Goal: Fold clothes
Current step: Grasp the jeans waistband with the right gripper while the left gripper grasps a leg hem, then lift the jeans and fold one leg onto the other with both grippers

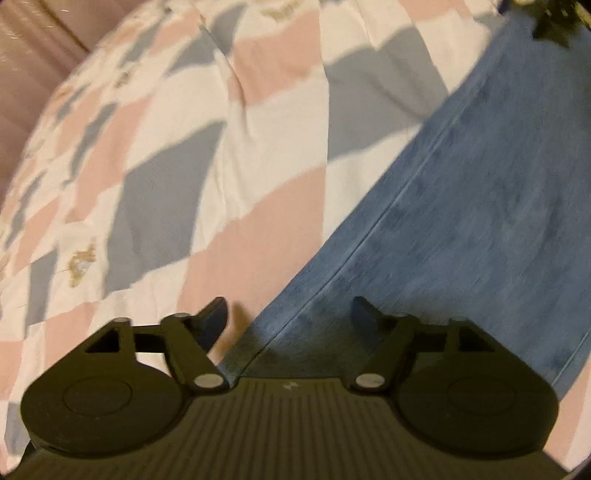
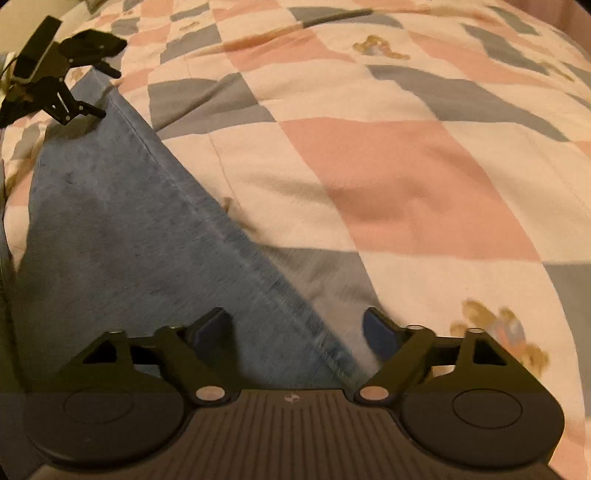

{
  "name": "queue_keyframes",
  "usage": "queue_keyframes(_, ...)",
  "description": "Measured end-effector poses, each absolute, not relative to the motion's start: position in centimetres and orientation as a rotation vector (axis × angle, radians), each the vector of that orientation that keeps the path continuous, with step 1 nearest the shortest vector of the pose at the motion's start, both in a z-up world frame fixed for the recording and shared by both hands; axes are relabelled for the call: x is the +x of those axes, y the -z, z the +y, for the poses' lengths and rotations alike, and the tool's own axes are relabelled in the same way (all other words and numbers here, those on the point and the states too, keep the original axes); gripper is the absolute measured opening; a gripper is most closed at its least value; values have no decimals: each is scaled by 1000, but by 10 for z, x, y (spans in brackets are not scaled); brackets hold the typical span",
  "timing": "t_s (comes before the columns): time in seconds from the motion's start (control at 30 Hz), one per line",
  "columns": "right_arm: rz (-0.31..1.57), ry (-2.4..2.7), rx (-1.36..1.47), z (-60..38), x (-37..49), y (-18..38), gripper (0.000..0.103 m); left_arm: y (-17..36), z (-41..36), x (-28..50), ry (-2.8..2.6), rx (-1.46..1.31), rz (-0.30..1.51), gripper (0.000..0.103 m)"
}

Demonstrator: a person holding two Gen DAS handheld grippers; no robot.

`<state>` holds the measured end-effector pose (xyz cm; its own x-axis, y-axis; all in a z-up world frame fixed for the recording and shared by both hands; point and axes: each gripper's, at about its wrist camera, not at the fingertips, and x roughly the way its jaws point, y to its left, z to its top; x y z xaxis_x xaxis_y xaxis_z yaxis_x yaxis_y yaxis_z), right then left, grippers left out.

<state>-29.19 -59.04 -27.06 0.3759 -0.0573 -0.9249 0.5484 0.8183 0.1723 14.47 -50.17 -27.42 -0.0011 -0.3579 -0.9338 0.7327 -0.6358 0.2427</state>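
A blue denim garment [image 1: 461, 206] lies flat on a checked quilt and runs from the lower middle to the upper right. My left gripper [image 1: 290, 314] is open just above it, with the garment's seamed left edge passing between the fingers. In the right wrist view the same denim [image 2: 122, 221] stretches from the upper left down to my right gripper [image 2: 295, 325]. That gripper is open, and the garment's right edge runs between its fingers. The left gripper [image 2: 105, 92] also shows there, open at the garment's far end.
The quilt [image 2: 388, 177], in pink, grey and cream squares with small printed figures, covers the bed on all sides. A brownish wall or headboard [image 1: 26, 55] borders it at the upper left. A dark blurred object [image 1: 554, 18] shows at the top right.
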Motion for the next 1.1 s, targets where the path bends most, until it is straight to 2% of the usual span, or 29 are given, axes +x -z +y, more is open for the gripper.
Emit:
queue_keyframes(0.1, 1145, 390, 570, -603, -288, 285, 90, 285, -504, 150, 1789, 1499, 460, 74)
queue_keyframes(0.17, 1154, 378, 614, -606, -286, 288, 75, 290, -504, 149, 1812, 1507, 470, 58)
queue_keyframes(0.23, 1143, 371, 635, -603, -284, 283, 35, 296, -503, 149, 1835, 1515, 481, 48)
queue_keyframes(0.3, 1165, 397, 555, -588, -279, 274, 19, 296, -496, 145, 1836, 1543, 426, 38)
queue_keyframes(0.33, 1178, 423, 492, -579, -275, 268, 13, 295, -491, 142, 1824, 1567, 367, 29)
queue_keyframes(0.37, 1187, 454, 421, -568, -271, 261, 12, 293, -483, 139, 1811, 1587, 302, 21)
queue_keyframes(0.4, 1193, 492, 340, -555, -267, 253, 10, 292, -475, 136, 1795, 1604, 231, 18)
queue_keyframes(0.47, 1184, 576, 161, -520, -258, 232, 8, 285, -457, 130, 1750, 1614, 93, 11)
queue_keyframes(0.6, 1104, 771, -109, -430, -257, 185, 6, 243, -401, 131, 1663, 1441, -33, 8)
queue_keyframes(0.77, 1062, 965, -292, -284, -258, 142, 3, 171, -281, 137, 1600, 1174, 18, 8)
queue_keyframes(0.9, 1151, 1036, -143, -174, -258, 155, 2, 150, -172, 132, 1608, 1112, 165, 8)
queue_keyframes(0.97, 1253, 1048, 15, -137, -259, 181, 8, 161, -128, 125, 1620, 1147, 280, 13)
queue_keyframes(1.03, 1332, 1076, 175, -107, -258, 206, 27, 179, -91, 120, 1613, 1213, 424, 13)
queue_keyframes(1.1, 1286, 1129, 337, -89, -262, 211, 31, 193, -61, 118, 1604, 1243, 533, 13)
